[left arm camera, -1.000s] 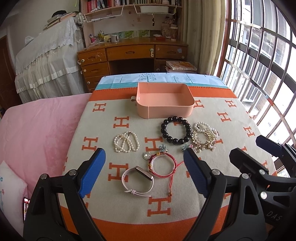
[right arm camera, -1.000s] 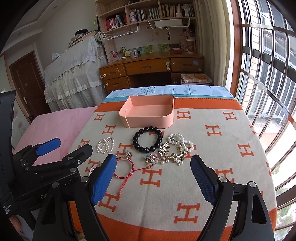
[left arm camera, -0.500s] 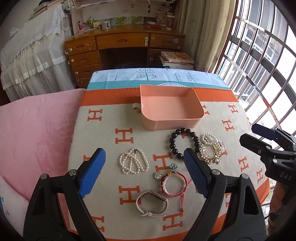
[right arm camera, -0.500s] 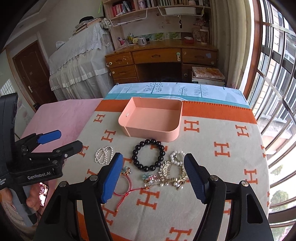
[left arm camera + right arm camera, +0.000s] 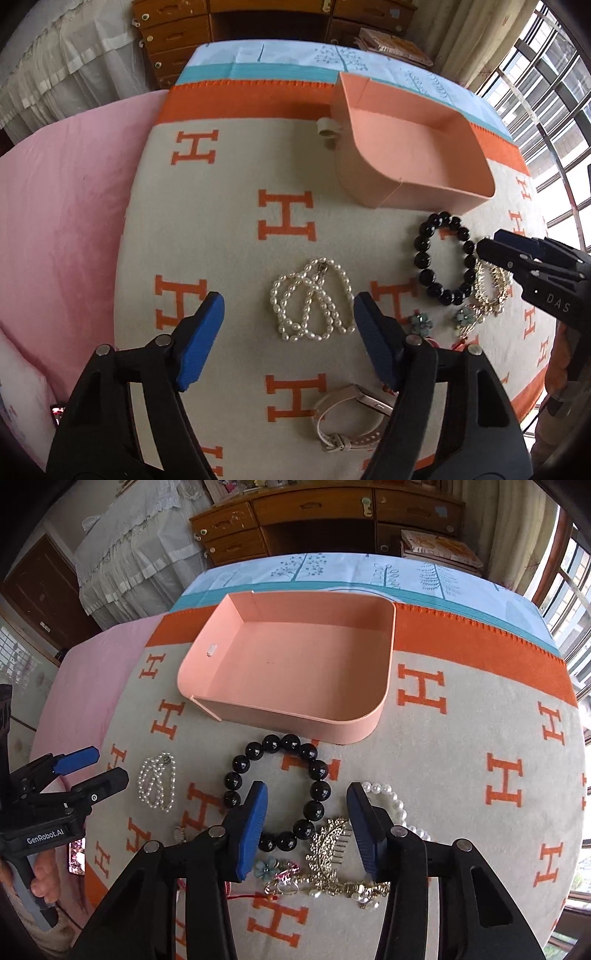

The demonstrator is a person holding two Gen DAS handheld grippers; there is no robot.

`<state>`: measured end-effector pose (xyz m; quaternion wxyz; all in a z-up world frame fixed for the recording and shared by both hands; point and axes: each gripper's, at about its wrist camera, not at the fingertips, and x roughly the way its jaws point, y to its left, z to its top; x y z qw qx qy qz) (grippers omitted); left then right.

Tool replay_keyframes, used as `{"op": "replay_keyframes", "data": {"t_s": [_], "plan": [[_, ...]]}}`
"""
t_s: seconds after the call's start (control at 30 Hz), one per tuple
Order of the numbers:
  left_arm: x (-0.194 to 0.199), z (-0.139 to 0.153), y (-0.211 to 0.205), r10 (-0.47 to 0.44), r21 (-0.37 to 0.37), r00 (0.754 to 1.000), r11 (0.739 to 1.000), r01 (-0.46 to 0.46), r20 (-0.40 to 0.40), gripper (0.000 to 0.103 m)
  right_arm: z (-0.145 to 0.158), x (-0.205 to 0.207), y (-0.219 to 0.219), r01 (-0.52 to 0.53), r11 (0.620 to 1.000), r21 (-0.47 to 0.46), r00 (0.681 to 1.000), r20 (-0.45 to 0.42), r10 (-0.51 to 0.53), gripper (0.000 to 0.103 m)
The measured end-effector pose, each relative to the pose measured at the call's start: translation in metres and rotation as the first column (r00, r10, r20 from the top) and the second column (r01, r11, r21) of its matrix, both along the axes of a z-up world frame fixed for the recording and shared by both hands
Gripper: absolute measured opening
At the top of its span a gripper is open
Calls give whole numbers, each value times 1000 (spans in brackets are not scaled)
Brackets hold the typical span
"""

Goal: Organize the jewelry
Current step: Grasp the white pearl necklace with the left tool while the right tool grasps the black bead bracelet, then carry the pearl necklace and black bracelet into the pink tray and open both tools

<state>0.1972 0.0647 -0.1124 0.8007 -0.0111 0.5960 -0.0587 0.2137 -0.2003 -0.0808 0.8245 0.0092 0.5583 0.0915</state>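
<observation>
Left gripper (image 5: pixel 288 332), ribbed blue pads, jaws closing, nothing pinched, frames a looped white pearl strand (image 5: pixel 312 304) on the woven H-patterned blanket (image 5: pixel 229 206). Right gripper (image 5: pixel 306 827), jaws closing, straddles a glossy black round-bead bracelet (image 5: pixel 277 794). The smooth pink rounded tray (image 5: pixel 295 657) lies beyond.

Ahead of your left tool (image 5: pixel 288 325) lies the pearl strand (image 5: pixel 312 304); the watch (image 5: pixel 351 421) sits under it. Your right tool (image 5: pixel 306 825) brackets the bead bracelet (image 5: pixel 277 794), the tray (image 5: pixel 291 701) beyond, the hair comb (image 5: pixel 328 840) beneath, all on the blanket (image 5: pixel 461 738).
</observation>
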Motion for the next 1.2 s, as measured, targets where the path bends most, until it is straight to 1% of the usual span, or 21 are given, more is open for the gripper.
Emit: {"op": "replay_keyframes", "data": {"t_s": [0.1,0.17,0.2,0.27,0.33,0.4,0.43,0.47,0.6,0.63,0.67,0.7,0.73,0.83,0.87,0.97,1.13,1.2], "plan": [[1,-14,4,7,6,1000,1000,-7,-31,66,-14,9,6,-10,1000,-28,1000,-14,9,46],[2,-20,7,9,5,999,1000,-9,-45,60,-22,14,12,-22,999,-45,1000,-19,21,44],[2,-24,8,8,3,999,1000,-8,-54,59,-25,15,14,-28,998,-52,999,-24,27,43],[4,-29,9,7,1,997,1000,-7,-71,52,-31,16,18,-39,997,-60,998,-40,37,35],[6,-35,10,7,-9,996,1000,-8,-91,49,-37,16,22,-45,996,-74,998,-51,42,33],[8,-41,9,7,-20,994,1000,-9,-110,48,-39,14,26,-50,995,-86,998,-36,47,28],[9,-41,8,7,-12,995,1000,-8,-103,48,-40,14,27,-50,995,-91,998,-34,47,24],[10,-42,6,3,-9,995,1000,-4,-103,48,-41,14,28,-50,995,-89,998,-34,47,16],[15,-43,0,-5,15,995,1000,6,-103,48,-43,10,30,-47,997,-65,998,-39,45,15],[16,-42,-2,-6,20,995,1000,8,-97,41,-43,9,30,-46,997,-58,998,-38,44,15],[16,-41,-4,-9,32,996,999,12,-89,24,-42,7,31,-43,998,-47,998,-37,41,15],[16,-41,-5,-10,33,996,999,13,-87,15,-39,4,30,-41,998,-36,999,-35,40,15],[17,-40,-6,-6,18,996,1000,8,-93,6,-35,0,28,-41,999,-26,999,-32,40,15],[19,-38,-4,18,1,996,1000,-18,-84,6,-20,-8,28,-42,999,1,999,-13,42,15],[19,-35,-3,26,2,997,1000,-26,-74,2,-14,-11,29,-43,999,9,999,-3,43,15],[7,-20,2,43,-2,999,999,-44,-30,2,12,-31,28,-54,998,32,998,38,53,15],[-10,35,-1,28,-15,996,1000,-27,86,2,67,-65,24,-78,995,60,989,127,70,15],[-17,62,-7,12,-18,991,1000,-9,136,2,98,-80,12,-80,994,69,983,169,67,15]]}}
